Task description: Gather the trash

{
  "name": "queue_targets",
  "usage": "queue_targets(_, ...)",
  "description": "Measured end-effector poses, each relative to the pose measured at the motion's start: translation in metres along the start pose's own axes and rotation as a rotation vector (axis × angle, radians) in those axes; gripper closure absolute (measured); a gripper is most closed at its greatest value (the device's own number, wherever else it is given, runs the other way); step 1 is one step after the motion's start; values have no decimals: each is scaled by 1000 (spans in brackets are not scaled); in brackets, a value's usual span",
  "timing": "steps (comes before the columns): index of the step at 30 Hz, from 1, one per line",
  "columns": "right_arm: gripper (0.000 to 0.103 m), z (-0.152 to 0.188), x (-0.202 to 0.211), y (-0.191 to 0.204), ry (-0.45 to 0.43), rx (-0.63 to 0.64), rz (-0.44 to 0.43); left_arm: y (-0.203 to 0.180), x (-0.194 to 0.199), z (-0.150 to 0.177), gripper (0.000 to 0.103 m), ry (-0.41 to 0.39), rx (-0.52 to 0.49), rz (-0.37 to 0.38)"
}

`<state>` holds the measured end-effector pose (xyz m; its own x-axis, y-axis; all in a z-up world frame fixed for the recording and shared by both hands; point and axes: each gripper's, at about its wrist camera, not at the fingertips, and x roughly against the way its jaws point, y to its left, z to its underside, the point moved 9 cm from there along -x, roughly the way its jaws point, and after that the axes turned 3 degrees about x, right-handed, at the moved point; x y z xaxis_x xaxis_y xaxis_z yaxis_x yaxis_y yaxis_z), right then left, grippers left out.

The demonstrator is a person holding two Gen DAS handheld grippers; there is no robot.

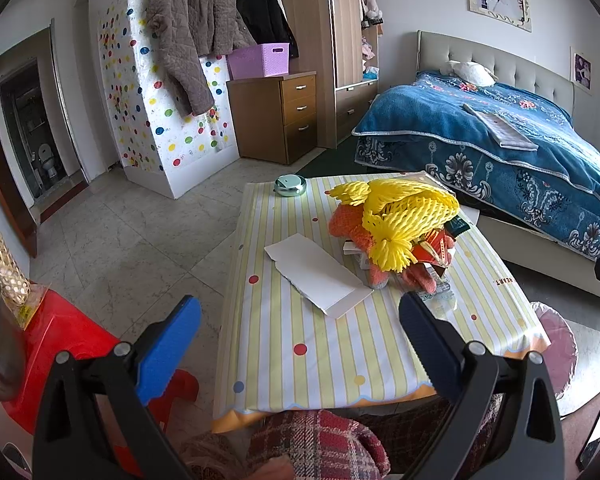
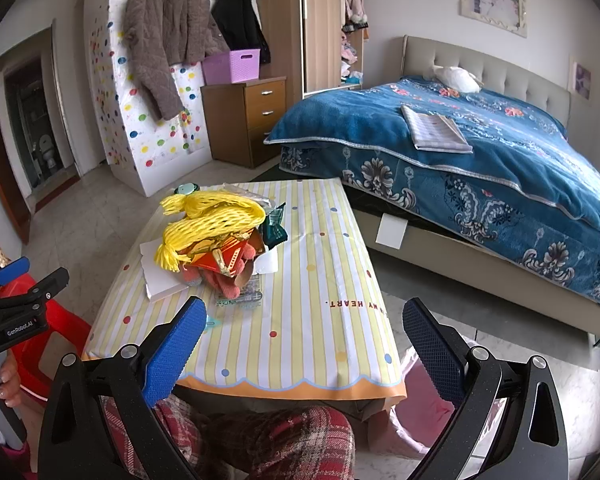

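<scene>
- While we hold both tools back from the near edge of the counter [image 1: 284, 360], the left hand-held gripper [image 1: 300, 312] has its blue pads spread wide with nothing between them, and the right hand-held gripper [image 2: 304, 312] is spread the same way.
- We see the trash pile [image 2: 220, 236] heaped on the far half of the striped cloth: yellow foam netting [image 1: 396, 216] on top, an orange-pink knitted piece [image 1: 348, 228] under it, red wrappers [image 2: 224, 256] and a dark green packet [image 2: 274, 228] at its side.
- A white torn sheet [image 1: 320, 276] lies flat, touching the pile's left side (one corner tucked under it).
- A round green tin [image 1: 290, 185] stands near the far left corner, apart from the pile.
- The near half of the cloth is bare between us and the pile.
- A red stool [image 1: 60, 344] stands left of the counter, the bed [image 2: 500, 160] right of it, and a pink-lined bin [image 2: 420, 408] sits low by the near right corner.
</scene>
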<state>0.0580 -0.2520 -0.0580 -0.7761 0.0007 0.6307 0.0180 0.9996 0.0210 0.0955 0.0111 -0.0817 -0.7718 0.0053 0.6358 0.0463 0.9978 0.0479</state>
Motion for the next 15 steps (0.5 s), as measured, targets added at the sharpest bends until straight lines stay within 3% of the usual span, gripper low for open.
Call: queue_targets(15, 5, 0, -1, 1, 1, 1, 0, -1, -1, 2, 7, 3, 0, 1)
